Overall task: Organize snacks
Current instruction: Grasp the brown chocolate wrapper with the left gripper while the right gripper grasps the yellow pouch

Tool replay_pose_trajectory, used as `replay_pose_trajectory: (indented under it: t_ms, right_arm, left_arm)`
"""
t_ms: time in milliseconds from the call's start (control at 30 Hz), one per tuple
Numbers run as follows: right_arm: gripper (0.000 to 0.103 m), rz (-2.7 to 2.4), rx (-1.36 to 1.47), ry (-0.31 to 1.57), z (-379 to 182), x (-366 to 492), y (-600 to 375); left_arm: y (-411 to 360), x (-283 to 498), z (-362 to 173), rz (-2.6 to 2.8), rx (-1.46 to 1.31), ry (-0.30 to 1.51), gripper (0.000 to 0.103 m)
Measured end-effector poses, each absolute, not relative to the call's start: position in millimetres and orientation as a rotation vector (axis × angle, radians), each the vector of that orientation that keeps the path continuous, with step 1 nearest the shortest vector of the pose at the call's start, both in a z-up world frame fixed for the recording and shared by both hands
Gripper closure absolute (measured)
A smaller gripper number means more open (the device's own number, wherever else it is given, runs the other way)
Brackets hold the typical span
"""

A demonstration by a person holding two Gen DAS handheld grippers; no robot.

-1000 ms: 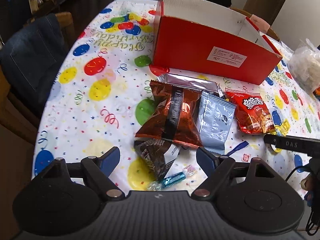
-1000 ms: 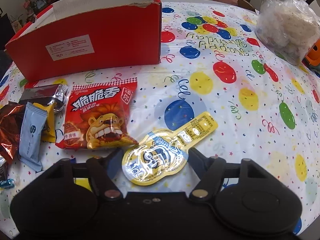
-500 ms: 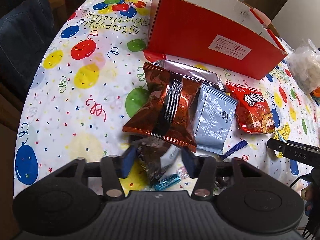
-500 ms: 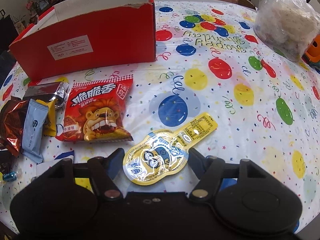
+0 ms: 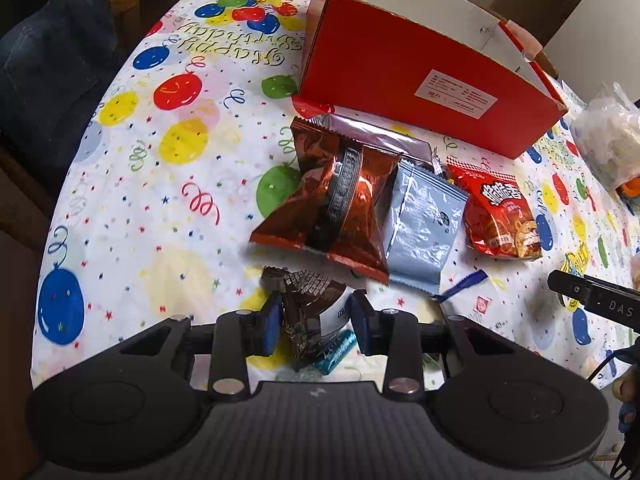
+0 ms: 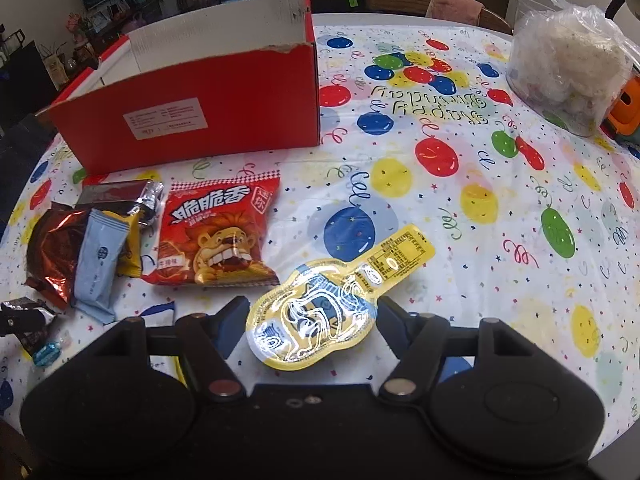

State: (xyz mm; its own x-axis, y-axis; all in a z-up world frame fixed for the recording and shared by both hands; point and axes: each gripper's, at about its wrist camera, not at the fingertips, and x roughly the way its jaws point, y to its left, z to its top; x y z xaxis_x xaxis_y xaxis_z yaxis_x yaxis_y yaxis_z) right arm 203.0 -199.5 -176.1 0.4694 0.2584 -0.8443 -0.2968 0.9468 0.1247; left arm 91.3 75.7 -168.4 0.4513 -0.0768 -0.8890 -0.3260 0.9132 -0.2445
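My left gripper [image 5: 316, 318] points down at a crumpled dark brown snack packet [image 5: 308, 300] on the balloon tablecloth. Its jaws are closing, and both blue pads touch the packet's sides. A teal candy [image 5: 334, 350] lies just under it. Beyond lie a copper bag [image 5: 340, 208], a grey-blue packet [image 5: 420, 224], a silver packet [image 5: 380, 136] and a red lion snack bag [image 5: 500, 216]. The open red box [image 5: 400, 80] stands behind them. My right gripper [image 6: 312, 316] is shut on a yellow glossy pouch [image 6: 320, 312], held a little above the table to the right of the lion snack bag [image 6: 216, 236].
A clear bag of white stuff [image 6: 568, 68] and an orange object [image 6: 626, 108] sit at the far right. A chair with a denim jacket [image 5: 52, 60] stands off the table's left edge. The red box [image 6: 200, 120] is at the back left in the right wrist view.
The left jaws have closed from wide open onto the dark brown packet. The right gripper has risen slightly with the yellow pouch still in it.
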Motion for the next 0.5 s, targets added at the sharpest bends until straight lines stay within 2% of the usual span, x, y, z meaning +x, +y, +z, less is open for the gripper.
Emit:
replay_pose_trajectory:
  t_ms: [500]
  right_arm:
    - [0.034, 0.439, -0.105, 0.899, -133, 179, -193]
  left_arm:
    - [70, 71, -127, 0.156, -0.378, 1.003, 0.068]
